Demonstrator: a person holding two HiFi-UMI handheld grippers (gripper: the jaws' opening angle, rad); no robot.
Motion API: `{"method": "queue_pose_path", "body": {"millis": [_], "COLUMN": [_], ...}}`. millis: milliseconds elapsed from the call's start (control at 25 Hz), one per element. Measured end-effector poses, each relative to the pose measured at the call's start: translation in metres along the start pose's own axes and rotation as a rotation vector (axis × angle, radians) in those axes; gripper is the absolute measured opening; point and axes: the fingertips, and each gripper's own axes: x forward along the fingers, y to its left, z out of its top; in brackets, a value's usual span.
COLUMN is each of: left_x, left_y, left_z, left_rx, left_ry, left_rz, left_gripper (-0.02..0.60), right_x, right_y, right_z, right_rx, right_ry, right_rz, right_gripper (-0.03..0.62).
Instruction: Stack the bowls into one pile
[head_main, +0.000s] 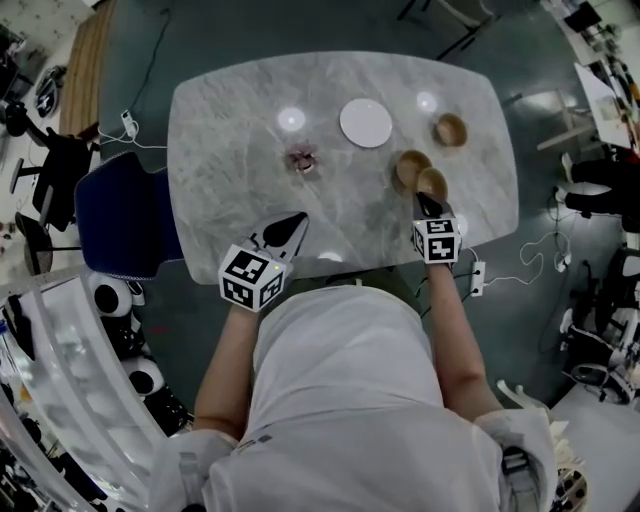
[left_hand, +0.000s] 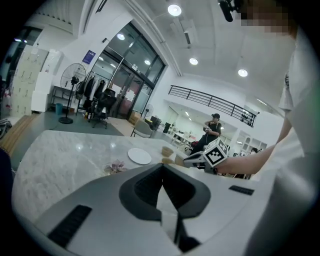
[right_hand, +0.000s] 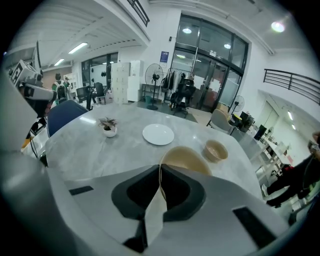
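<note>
Three tan bowls are in the head view. One bowl (head_main: 450, 129) stands at the table's far right, and a second (head_main: 408, 165) sits nearer me. The third bowl (head_main: 433, 182) overlaps the second, and my right gripper (head_main: 428, 202) is shut on its near rim. In the right gripper view that held bowl (right_hand: 186, 160) is tilted just beyond the gripper (right_hand: 160, 169), with the far bowl (right_hand: 216, 150) behind it; the second bowl is hidden there. My left gripper (head_main: 297, 219) hangs over the table's near edge, shut (left_hand: 162, 168) with nothing in it.
A white plate (head_main: 365, 122) lies mid-table at the back, and a small potted plant (head_main: 302, 158) stands left of the bowls. The marble table (head_main: 230, 140) has a blue chair (head_main: 125, 215) at its left side. Cables lie on the floor to the right.
</note>
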Motion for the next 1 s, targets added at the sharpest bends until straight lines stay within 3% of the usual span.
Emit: {"method": "queue_pose_path", "body": {"millis": [720,1000], "left_x": [0.018,0.015], "left_y": [-0.010,-0.019], "left_z": [-0.005,-0.011], "left_rx": [-0.084,-0.100], "left_ry": [-0.008,0.008], "left_rz": [0.199,0.260], "left_gripper": [0.002,0.002], "right_x": [0.065,0.077], "right_y": [-0.005,-0.005], "right_z": [0.002,-0.002], "right_rx": [-0.136,-0.136], "right_ry": [0.046,0.051], "right_rz": [0.208,0.258], "right_gripper": [0.025,0.026]}}
